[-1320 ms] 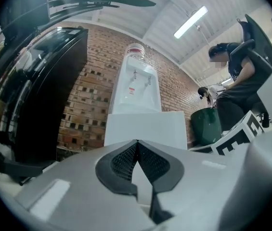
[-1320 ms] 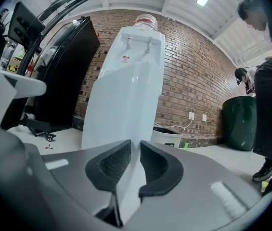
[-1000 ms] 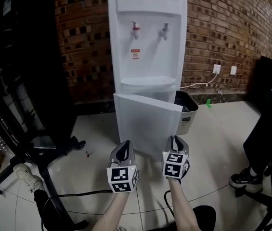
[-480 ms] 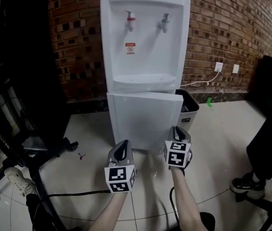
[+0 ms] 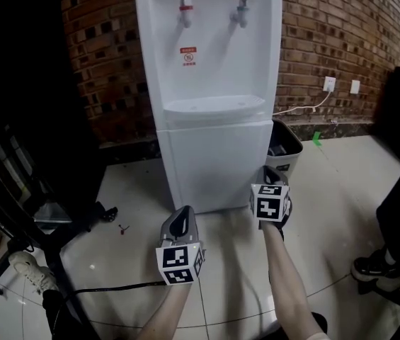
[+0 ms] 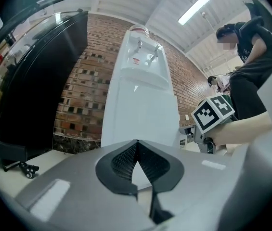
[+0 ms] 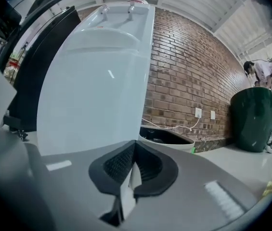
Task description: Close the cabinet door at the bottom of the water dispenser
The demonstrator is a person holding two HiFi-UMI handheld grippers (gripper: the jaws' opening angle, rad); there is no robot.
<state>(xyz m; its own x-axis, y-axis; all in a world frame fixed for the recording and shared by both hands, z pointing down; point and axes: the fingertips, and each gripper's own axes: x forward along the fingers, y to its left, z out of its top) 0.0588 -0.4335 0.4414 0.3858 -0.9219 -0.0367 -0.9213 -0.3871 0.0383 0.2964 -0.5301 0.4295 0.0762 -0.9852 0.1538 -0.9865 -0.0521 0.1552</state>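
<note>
one closed cabinet door (image 5: 217,163), right gripper (image 5: 271,173) beside it.

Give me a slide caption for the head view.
Right tongs near the closed cabinet door of the water dispenser, left tongs farther back.

Three views facing one water dispenser (image 5: 210,83)
The head view looks steeply down from above; both gripper views sit low, looking level, the right nearest the shared white front.

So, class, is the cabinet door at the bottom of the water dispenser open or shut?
Shut: the cabinet door lies flush with the water dispenser body, no edge swung out.
</note>
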